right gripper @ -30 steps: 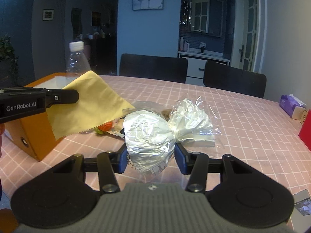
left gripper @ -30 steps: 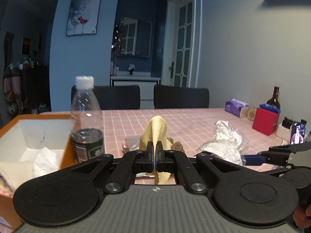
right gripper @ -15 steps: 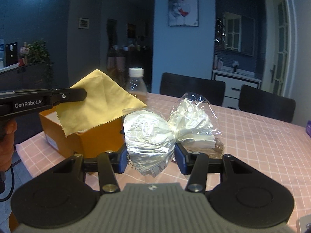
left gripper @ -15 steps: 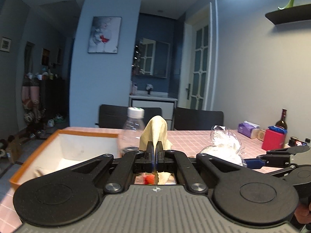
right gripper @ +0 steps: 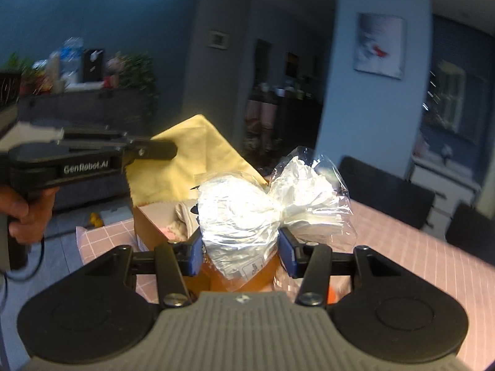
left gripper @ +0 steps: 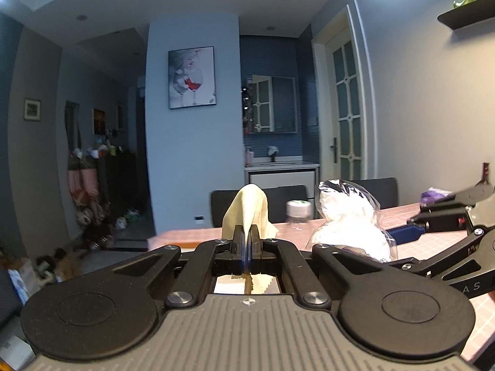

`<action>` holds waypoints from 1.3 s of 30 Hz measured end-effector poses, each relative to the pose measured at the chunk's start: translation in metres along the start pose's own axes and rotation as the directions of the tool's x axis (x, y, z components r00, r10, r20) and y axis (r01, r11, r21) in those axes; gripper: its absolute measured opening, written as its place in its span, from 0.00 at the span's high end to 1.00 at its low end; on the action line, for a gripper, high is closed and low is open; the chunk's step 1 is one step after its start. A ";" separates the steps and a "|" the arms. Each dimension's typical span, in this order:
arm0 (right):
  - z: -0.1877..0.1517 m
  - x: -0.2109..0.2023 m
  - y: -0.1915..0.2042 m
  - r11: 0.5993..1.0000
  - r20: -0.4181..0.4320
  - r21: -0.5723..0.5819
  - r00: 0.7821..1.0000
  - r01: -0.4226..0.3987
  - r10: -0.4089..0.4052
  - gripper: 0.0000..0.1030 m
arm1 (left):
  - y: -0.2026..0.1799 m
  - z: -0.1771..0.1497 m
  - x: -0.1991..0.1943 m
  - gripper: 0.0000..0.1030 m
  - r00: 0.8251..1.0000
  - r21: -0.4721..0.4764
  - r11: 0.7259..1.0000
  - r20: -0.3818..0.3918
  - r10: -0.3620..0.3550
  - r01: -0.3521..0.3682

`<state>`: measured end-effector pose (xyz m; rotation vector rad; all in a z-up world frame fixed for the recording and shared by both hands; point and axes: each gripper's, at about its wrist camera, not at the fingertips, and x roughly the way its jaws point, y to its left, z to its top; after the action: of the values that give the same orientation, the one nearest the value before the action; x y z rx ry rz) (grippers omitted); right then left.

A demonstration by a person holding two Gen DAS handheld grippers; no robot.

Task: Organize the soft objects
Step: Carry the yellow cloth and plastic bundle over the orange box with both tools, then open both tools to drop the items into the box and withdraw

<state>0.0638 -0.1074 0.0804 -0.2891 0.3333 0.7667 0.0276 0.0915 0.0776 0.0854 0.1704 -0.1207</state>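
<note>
A pale yellow cloth (right gripper: 188, 167) with a zigzag-cut edge hangs from the black left gripper (left gripper: 246, 241). The black right gripper (right gripper: 241, 247) has blue pads (right gripper: 195, 252) pressed on a clear, shiny plastic bag (right gripper: 247, 210) filled with white crumpled material. Below it sits an orange box (right gripper: 154, 232) with a white interior. The bench (right gripper: 433, 262) wears a pink cover crossed by a grid of thin white lines. A clear bottle (left gripper: 297, 211) has a white cap. Behind, the walls are blue-grey, and a framed picture (left gripper: 191, 77) shows wine glasses with a splash of red.
</note>
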 end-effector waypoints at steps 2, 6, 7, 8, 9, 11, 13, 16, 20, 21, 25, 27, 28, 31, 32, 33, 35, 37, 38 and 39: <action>0.011 0.018 -0.001 0.999 -0.020 -0.045 1.000 -0.015 0.014 0.52 | 0.007 0.004 0.006 0.99 1.000 0.022 1.000 -0.005 0.021 -0.021; 0.036 0.065 -0.013 0.993 -0.092 -0.105 0.995 -0.055 0.046 0.52 | 0.019 0.008 0.025 0.99 0.998 0.052 0.997 -0.027 0.061 -0.060; 0.040 0.075 -0.013 0.991 -0.110 -0.120 0.993 -0.059 0.046 0.52 | 0.023 0.008 0.030 0.99 0.997 0.049 0.997 -0.037 0.063 -0.061; 0.043 0.085 -0.011 0.989 -0.128 -0.138 0.991 -0.062 0.044 0.52 | 0.028 0.007 0.036 0.99 0.997 0.047 0.997 -0.047 0.064 -0.062; 0.046 0.096 -0.013 0.986 -0.144 -0.156 0.989 -0.062 0.039 0.52 | 0.032 0.006 0.041 0.99 0.996 0.048 0.997 -0.058 0.067 -0.064; 0.051 0.117 -0.012 0.980 -0.176 -0.190 0.984 -0.062 0.029 0.52 | 0.039 0.005 0.053 0.99 0.994 0.052 0.996 -0.083 0.074 -0.070; 0.056 0.138 -0.010 0.976 -0.204 -0.211 0.979 -0.063 0.019 0.52 | 0.045 0.003 0.066 0.99 0.991 0.060 0.996 -0.107 0.078 -0.072; 0.060 0.168 -0.010 0.971 -0.246 -0.231 0.969 -0.066 0.007 0.52 | 0.053 0.000 0.087 0.99 0.985 0.080 0.994 -0.151 0.084 -0.073; 0.056 0.198 -0.010 0.963 -0.305 -0.260 0.952 -0.068 -0.016 0.52 | 0.064 -0.007 0.119 0.99 0.969 0.098 0.993 -0.229 0.093 -0.072; 0.056 0.206 -0.011 0.961 -0.323 -0.267 0.946 -0.072 -0.019 0.52 | 0.068 -0.009 0.124 0.99 0.964 0.097 0.993 -0.252 0.089 -0.066; 0.055 0.235 -0.014 0.951 -0.391 -0.297 0.919 -0.087 -0.038 0.52 | 0.078 -0.018 0.147 0.99 0.938 0.087 0.996 -0.342 0.054 -0.026; 0.054 0.252 -0.013 0.943 -0.429 -0.321 0.901 -0.087 -0.063 0.52 | 0.079 -0.022 0.160 0.99 0.919 0.101 0.995 -0.391 0.051 -0.012; 0.053 0.259 -0.012 0.937 -0.442 -0.338 0.894 -0.083 -0.080 0.52 | 0.079 -0.024 0.165 0.99 0.910 0.110 0.994 -0.411 0.056 -0.011; 0.047 0.276 -0.011 0.919 -0.462 -0.385 0.879 -0.082 -0.116 0.52 | 0.080 -0.035 0.176 0.99 0.883 0.129 0.992 -0.464 0.070 -0.011; 0.045 0.281 -0.012 0.919 -0.474 -0.386 0.873 -0.083 -0.120 0.52 | 0.079 -0.038 0.179 0.99 0.878 0.128 0.992 -0.473 0.070 -0.009; 0.044 0.285 -0.013 0.921 -0.485 -0.380 0.866 -0.086 -0.119 0.52 | 0.080 -0.041 0.181 0.99 0.873 0.124 0.992 -0.484 0.064 -0.004; 0.043 0.292 -0.014 0.924 -0.502 -0.369 0.857 -0.095 -0.113 0.52 | 0.080 -0.044 0.184 0.99 0.864 0.113 0.993 -0.501 0.046 0.013; 0.040 0.297 -0.015 0.923 -0.515 -0.369 0.850 -0.103 -0.111 0.52 | 0.081 -0.046 0.185 0.99 0.853 0.117 0.992 -0.521 0.027 0.040; 0.039 0.299 -0.016 0.922 -0.520 -0.372 0.847 -0.109 -0.110 0.52 | 0.081 -0.046 0.185 0.99 0.847 0.120 0.992 -0.530 0.023 0.048; 0.038 0.302 -0.016 0.921 -0.525 -0.373 0.844 -0.113 -0.109 0.52 | 0.080 -0.047 0.185 0.99 0.842 0.122 0.991 -0.539 0.023 0.051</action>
<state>0.2860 0.0845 -0.0020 -0.8978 0.7148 0.7410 0.2110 0.1548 0.0056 0.2513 0.7323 -0.1203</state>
